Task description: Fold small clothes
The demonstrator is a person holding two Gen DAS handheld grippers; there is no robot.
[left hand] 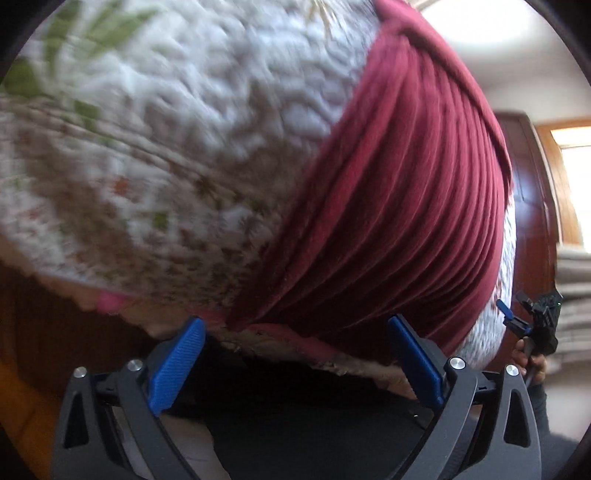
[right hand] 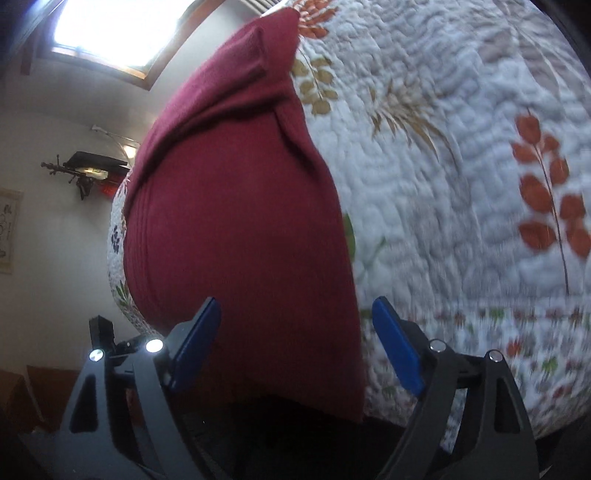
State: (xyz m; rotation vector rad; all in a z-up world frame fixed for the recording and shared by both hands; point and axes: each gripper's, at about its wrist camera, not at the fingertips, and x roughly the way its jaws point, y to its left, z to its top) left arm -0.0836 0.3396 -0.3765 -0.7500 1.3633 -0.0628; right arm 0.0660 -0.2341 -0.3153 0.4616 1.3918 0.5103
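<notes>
A dark red ribbed garment lies stretched along the edge of a quilted floral bedspread. My left gripper stands open just short of the garment's near corner, blue pads wide apart and empty. The other gripper shows at the far right of this view, held by a hand. In the right wrist view the same red garment fills the middle, with a folded part at its far end. My right gripper is open, its fingers either side of the garment's near edge, gripping nothing.
The white quilt with leaf prints spreads to the right. A wooden door and frame stand beyond the bed. A bright window and a wall-mounted fitting are on the white wall at left.
</notes>
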